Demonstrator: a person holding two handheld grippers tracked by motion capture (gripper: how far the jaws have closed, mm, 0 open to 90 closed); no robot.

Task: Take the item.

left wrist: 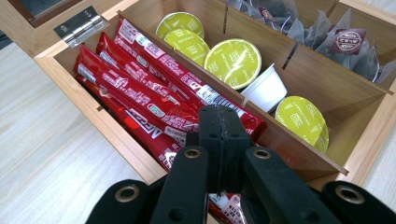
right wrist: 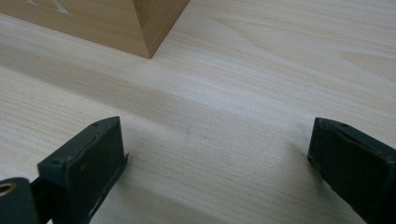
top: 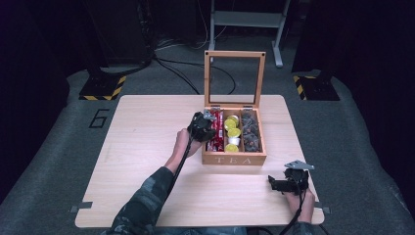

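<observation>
My left gripper point(top: 204, 123) reaches forward and right from a camouflage-sleeved left forearm point(top: 147, 193), its jaws pressed together with no gap I can see. My right gripper point(top: 280, 183) sits near me at the right, held in the right hand point(top: 301, 203), pointing left, jaws spread wide apart and holding nothing.

High view: overhead, facing forward and down, far, whole table point(top: 147, 147). Left gripper view: very near, angled down into the tea box point(left wrist: 70, 88). Right gripper view: low over bare table, box corner point(right wrist: 154, 28) shared with the other two views.
</observation>
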